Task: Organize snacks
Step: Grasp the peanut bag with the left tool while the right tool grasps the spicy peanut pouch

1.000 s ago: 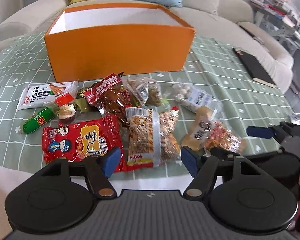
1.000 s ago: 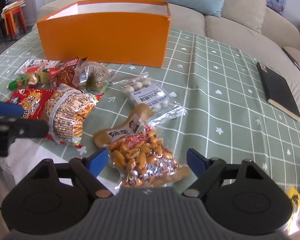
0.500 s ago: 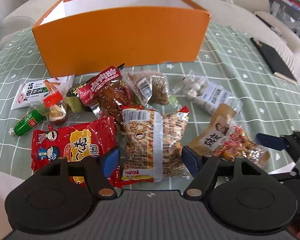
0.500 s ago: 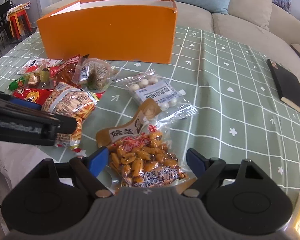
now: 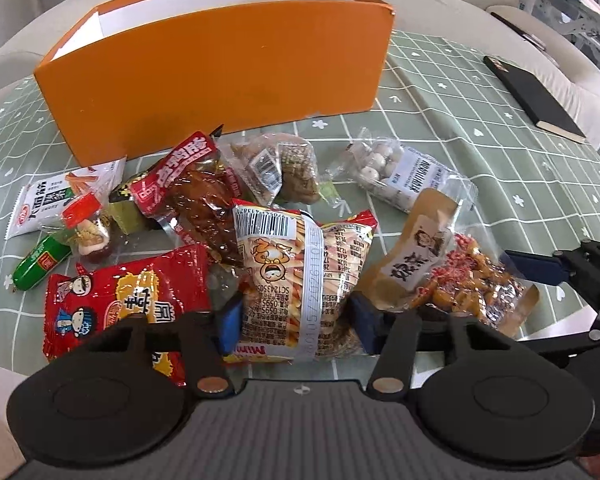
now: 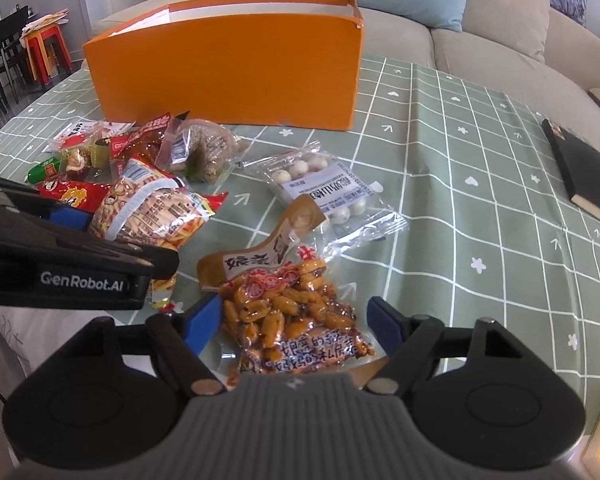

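Several snack packets lie in front of an open orange box (image 5: 220, 68) on a green checked tablecloth. My left gripper (image 5: 296, 320) is open, its jaws on either side of the near end of a striped cracker-stick bag (image 5: 300, 276). My right gripper (image 6: 292, 320) is open, its jaws on either side of a clear bag of orange glazed snacks (image 6: 292, 316). That bag also shows in the left wrist view (image 5: 468, 284). A red chip packet (image 5: 128, 304) lies left of the cracker bag. The box also shows in the right wrist view (image 6: 228, 76).
A bag of white balls (image 6: 328, 188), a brown-label pouch (image 5: 416, 256), a red meat packet (image 5: 192, 196), a green sausage (image 5: 40, 264) and a white packet (image 5: 52, 204) lie around. A black notebook (image 6: 580, 176) lies at the right. A sofa stands behind the table.
Both grippers have moved forward and down toward the snacks. The left jaws now flank the cracker bag and the right jaws flank the orange snack bag. Both stay open.
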A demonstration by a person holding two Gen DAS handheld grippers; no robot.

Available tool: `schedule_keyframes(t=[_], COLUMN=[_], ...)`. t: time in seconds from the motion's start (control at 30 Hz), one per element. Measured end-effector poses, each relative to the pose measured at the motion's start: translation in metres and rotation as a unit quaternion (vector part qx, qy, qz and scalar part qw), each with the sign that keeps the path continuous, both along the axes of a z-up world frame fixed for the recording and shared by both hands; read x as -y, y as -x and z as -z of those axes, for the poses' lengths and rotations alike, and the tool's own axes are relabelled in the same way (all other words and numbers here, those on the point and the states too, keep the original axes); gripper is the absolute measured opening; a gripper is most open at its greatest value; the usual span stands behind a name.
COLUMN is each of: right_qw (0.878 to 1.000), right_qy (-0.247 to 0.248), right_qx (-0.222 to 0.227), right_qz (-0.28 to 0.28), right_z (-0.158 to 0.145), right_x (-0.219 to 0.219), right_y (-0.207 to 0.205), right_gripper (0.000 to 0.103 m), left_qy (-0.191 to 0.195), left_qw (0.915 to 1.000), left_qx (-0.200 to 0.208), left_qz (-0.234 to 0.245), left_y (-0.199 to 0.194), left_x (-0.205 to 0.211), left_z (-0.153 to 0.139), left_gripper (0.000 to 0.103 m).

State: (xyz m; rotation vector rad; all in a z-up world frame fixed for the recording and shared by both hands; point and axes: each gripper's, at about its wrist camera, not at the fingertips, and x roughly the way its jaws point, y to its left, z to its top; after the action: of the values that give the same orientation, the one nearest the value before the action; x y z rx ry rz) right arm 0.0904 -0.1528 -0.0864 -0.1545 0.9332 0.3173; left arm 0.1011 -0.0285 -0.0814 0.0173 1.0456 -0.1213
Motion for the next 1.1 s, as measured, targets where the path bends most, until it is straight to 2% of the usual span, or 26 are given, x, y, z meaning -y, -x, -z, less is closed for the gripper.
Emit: schedule_keyframes(t=[0.2,0.37,0.4,0.43,0.47,0.57,0.7,0.77,0.93,1.0,1.07,1.1], right_qw=[1.000,1.000,1.000,1.000,0.999,0.999,0.999,0.999,1.000,1.000,1.000,1.000], right_qy=[0.010,0.009,0.009,0.002,-0.004,-0.014,0.002,-0.001,-0.015,-0.014,-0.013,-0.015], right_qx=[0.016,0.023,0.026,0.029,0.033,0.043,0.044,0.034,0.004,0.007,0.007,0.001], right_qz=[-0.010,-0.004,-0.002,0.001,0.006,0.008,0.002,0.004,-0.003,-0.009,-0.009,-0.009], right_z=[-0.004,-0.010,-0.012,-0.015,-0.019,-0.030,-0.028,-0.026,-0.019,-0.017,-0.015,-0.013], right_x=[-0.004,-0.003,-0.002,-0.001,0.000,0.001,-0.004,-0.004,-0.008,-0.012,-0.014,-0.015], right_y=[0.009,0.012,0.014,0.014,0.015,0.017,0.017,0.015,0.012,0.011,0.008,0.006], right_gripper=[0.068,0.065,0.054,0.053,0.042,0.033,0.035,0.041,0.045,0.051,0.064,0.066], left_qy=[0.006,0.016,0.018,0.020,0.021,0.021,0.027,0.026,0.026,0.026,0.027,0.028], left_qw=[0.9999,0.9996,0.9994,0.9993,0.9991,0.9985,0.9982,0.9983,0.9985,0.9985,0.9985,0.9984], left_qx=[0.012,0.024,0.027,0.031,0.035,0.047,0.050,0.049,0.044,0.042,0.043,0.044], left_qz=[-0.003,-0.007,-0.008,-0.009,-0.012,-0.021,-0.019,-0.019,-0.020,-0.021,-0.022,-0.022], left_y=[0.006,0.014,0.015,0.017,0.018,0.020,0.023,0.026,0.030,0.031,0.032,0.033], left_x=[-0.003,-0.010,-0.011,-0.013,-0.014,-0.019,-0.022,-0.022,-0.026,-0.028,-0.029,-0.029], left_z=[-0.006,-0.016,-0.018,-0.021,-0.025,-0.033,-0.039,-0.039,-0.036,-0.034,-0.035,-0.035], left_gripper=[0.049,0.047,0.047,0.047,0.047,0.047,0.047,0.047,0.047,0.047,0.047,0.047])
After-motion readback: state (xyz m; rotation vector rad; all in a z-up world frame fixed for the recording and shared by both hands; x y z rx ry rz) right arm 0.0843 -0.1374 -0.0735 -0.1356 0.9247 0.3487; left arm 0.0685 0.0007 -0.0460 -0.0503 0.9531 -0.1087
